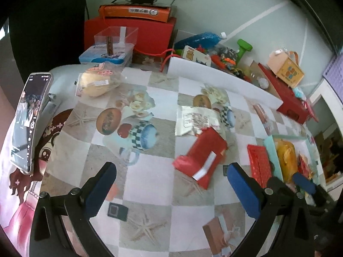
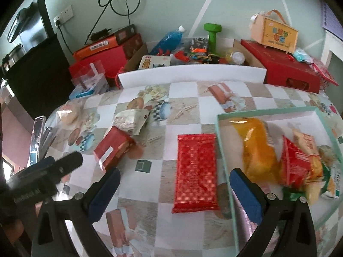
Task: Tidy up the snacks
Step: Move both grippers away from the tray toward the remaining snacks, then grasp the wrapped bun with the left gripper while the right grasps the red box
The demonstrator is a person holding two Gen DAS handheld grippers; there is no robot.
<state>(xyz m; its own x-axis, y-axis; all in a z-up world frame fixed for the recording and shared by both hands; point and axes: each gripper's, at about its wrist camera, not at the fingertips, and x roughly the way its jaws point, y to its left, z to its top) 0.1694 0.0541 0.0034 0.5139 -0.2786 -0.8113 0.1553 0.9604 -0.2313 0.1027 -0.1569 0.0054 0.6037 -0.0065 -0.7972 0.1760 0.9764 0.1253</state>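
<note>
Snacks lie scattered across a checked, picture-printed tablecloth [image 2: 150, 194]; a shallow mint-green cardboard tray [image 2: 265, 112] at right of the right-wrist view already holds an orange-yellow plastic bag [image 2: 257, 147] and a red-and-green crinkled packet [image 2: 300, 167]. Right gripper [image 2: 174, 191], jaws spread wide and holding nothing, hovers directly over a flat red patterned foil packet [image 2: 196, 171] lying just beside the tray's left wall; left gripper [image 1: 171, 190], likewise agape and empty, points toward a red paper-wrapped box [image 1: 201, 160] at centre of the left-wrist view, a cream foil pouch [image 1: 197, 120] touching its far end. Step in hand, by judgement: collecting loose snacks into the tray; the next move calls for lowering the right fingers astride the foil packet, closing, then lifting it over the tray wall.
</note>
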